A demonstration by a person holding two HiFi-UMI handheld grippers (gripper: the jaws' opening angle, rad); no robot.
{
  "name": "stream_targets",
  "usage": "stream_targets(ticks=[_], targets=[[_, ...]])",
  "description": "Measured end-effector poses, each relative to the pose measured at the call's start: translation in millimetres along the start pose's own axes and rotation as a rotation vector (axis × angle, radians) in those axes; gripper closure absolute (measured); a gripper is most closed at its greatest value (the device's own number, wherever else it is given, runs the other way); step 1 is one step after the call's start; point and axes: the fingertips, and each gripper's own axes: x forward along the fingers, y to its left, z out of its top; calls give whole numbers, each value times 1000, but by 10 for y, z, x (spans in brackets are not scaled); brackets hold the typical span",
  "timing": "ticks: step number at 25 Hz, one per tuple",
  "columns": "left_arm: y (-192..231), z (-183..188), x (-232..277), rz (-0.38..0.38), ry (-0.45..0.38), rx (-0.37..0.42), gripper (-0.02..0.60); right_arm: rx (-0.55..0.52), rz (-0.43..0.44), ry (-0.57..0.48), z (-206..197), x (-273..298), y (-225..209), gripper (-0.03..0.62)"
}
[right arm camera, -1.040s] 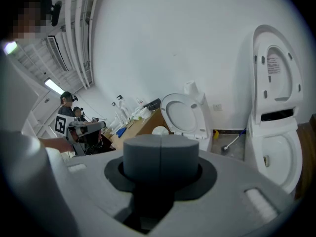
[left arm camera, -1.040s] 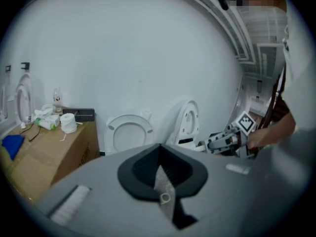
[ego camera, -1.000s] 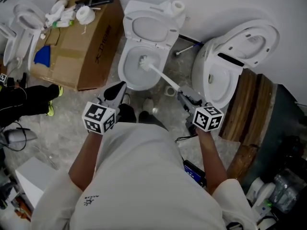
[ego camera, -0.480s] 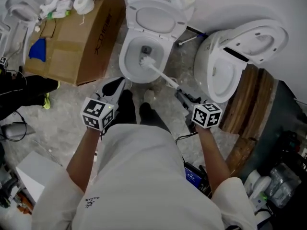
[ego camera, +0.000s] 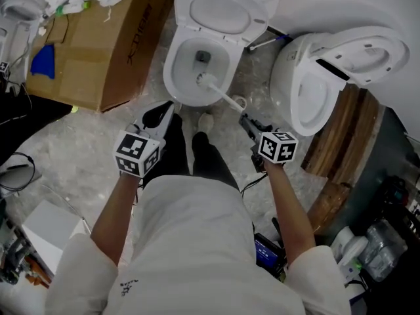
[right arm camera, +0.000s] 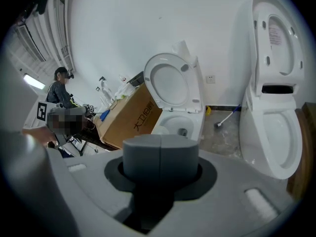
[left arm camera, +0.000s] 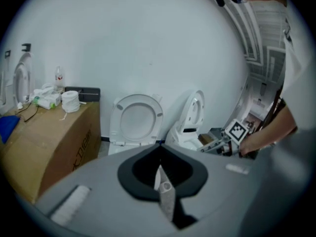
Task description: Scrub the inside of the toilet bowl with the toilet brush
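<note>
Toilet bowl [ego camera: 170,74] is noted as glossy white ceramic, toilet brush [ego camera: 223,95] as white plastic. Box [ego camera: 111,51] is seen as matt cardboard, floor [ego camera: 79,149] as rough, speckled.

Toilet bowl [ego camera: 170,75] open above; cardboard box [ego camera: 108,48] left, second toilet [ego camera: 308,94] right.

Person: white short-sleeved T-shirt [ego camera: 190,241] with a small dark print by the left sleeve, dark trousers [ego camera: 197,156], one pale shoe [ego camera: 205,122] showing.

Left gripper [ego camera: 164,113]: tapered black-and-white jaws. Behind them sits a marker cube [ego camera: 136,153], black squares on white faces. In its own view: grey moulded shell, black teardrop recess, thin silvery blade [left arm camera: 165,199] with a round screw head.

Right gripper [ego camera: 246,123]: dark jaws, same kind of cube. In its own view: grey block [right arm camera: 160,157] split by a centre seam, sat in a black recess. Pale rectangular inlays on the shell either side.
</note>
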Motion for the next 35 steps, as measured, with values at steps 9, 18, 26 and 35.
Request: stream_targets(ticks=[9, 18, 26, 35], targets=[[164, -391, 372, -14, 45, -41, 595, 30, -39, 97, -302, 621, -371, 448], [292, -582, 612, -22, 72, -58, 595, 39, -52, 133, -378, 1067, -497, 448], [432, -753, 733, -20, 89, -70, 595, 4, -64, 179, -488, 1272, -530, 448], [514, -945, 758, -24, 110, -86, 595, -50, -83, 225, -681, 1429, -499, 448]])
